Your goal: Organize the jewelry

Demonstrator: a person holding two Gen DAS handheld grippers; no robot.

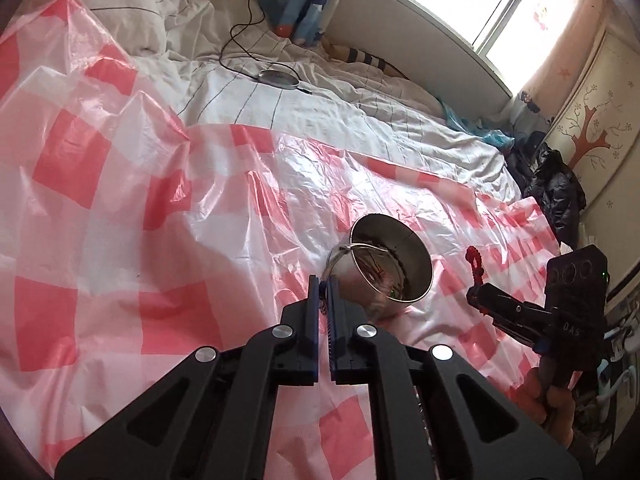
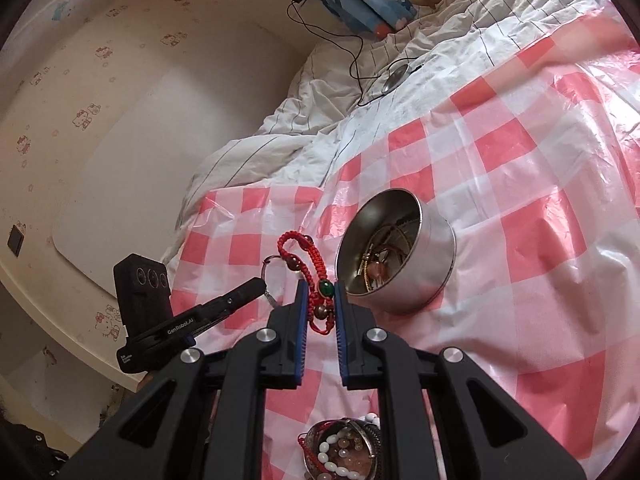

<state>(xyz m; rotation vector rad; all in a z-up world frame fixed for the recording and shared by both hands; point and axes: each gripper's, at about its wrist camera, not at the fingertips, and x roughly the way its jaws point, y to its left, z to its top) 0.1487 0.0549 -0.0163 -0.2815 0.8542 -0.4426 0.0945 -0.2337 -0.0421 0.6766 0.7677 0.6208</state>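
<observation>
Right tongs (image 2: 320, 300) clamped on one braided red cord bracelet (image 2: 310, 264) (green bead, brown beads), held beside the round steel tin (image 2: 400, 256) on glossy pink-checked plastic sheet (image 2: 520, 160). Left tongs (image 1: 323, 292) pinched shut on a thin wire ring (image 1: 348, 252).

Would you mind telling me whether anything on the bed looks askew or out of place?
The steel tin is tipped off level, its mouth facing sideways, with jewellery still inside. The left claw is shut on a thin wire ring at the tin's rim. The red braided bracelet sits in the right claw, not spilled.
</observation>
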